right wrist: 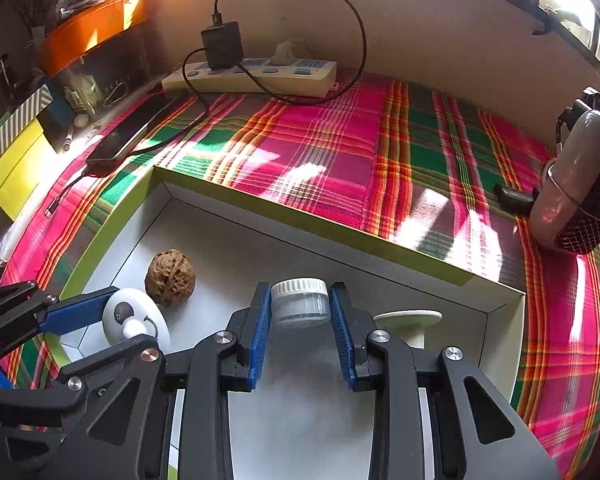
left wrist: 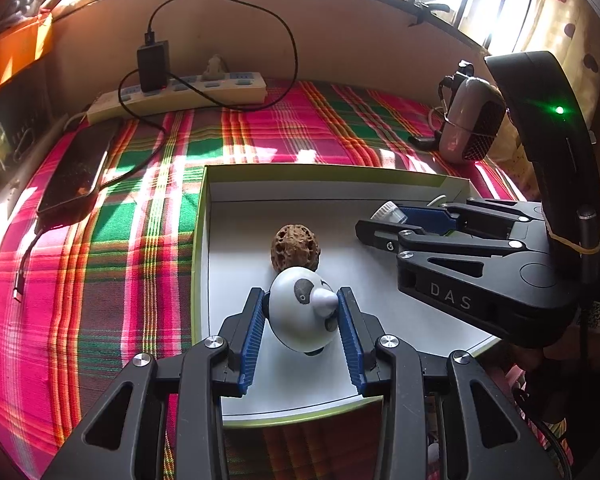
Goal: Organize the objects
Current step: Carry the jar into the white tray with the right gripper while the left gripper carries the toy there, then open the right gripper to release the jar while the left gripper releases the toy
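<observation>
A: Starting with the left wrist view, what is seen between the blue pads?

B: A white panda-faced ball is pinched by the left gripper, its jaws pressed against both sides of the ball. It is held over the white floor of a green-edged box, just in front of a brown walnut that lies on the floor of the box. The right gripper is seen at the right, closed on a small jar whose white ribbed cap shows at its tips.

A: And what is shown in the right wrist view?

B: A clear jar with a white cap is clamped between the pads of the right gripper, above the floor of the box. A white spool-like piece is seen just beside it on the right. The walnut and the ball are seen at the left, the ball gripped by the left gripper. The box rests on a plaid cloth; a power strip and a phone lie well behind it.
</observation>
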Available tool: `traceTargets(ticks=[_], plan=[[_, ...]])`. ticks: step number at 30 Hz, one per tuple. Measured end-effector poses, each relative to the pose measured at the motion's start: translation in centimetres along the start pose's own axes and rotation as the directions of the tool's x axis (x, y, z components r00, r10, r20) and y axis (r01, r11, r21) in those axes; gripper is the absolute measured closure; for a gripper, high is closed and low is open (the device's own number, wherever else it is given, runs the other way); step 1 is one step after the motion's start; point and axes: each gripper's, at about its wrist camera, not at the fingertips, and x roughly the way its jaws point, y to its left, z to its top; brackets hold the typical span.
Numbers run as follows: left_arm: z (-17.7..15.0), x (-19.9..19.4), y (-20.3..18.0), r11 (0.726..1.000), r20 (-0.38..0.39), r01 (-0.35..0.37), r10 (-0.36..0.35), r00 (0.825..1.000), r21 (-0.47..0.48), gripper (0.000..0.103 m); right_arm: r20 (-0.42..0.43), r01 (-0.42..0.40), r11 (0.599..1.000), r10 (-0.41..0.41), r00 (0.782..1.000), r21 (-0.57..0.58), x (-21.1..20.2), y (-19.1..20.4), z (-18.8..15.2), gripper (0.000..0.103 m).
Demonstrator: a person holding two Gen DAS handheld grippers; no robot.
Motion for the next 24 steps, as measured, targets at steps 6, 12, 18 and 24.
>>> traceTargets(ticks=[6,12,18,24], plan=[[-0.03,0.02,0.0,1.0,0.0,-0.001,0.001,1.0,0.0,0.069,-0.002,0.005,1.0,-0.005,1.0,0.007,0.01,-0.06,0.08,0.072],[0.0,0.03,-0.09,1.0,0.0,-0.001,0.001,1.0,0.001,0.069,-0.001,0.013,1.0,-0.013,1.0,0.019,-0.06,-0.1,-0.01,0.064],[0.0,-0.04,-0.09,1.0,0.0,-0.001,0.001,1.0,0.0,0.068,0.007,0.013,1.0,-0.013,1.0,0.026,-0.31,-0.05,0.01,0.062],[0.0,-0.35,-0.17,1.0,0.009,0.0,0.0,1.0,0.002,0.068,0.022,0.009,0.999,-0.01,1.0,0.032,-0.83,0.05,-0.06,0.059]])
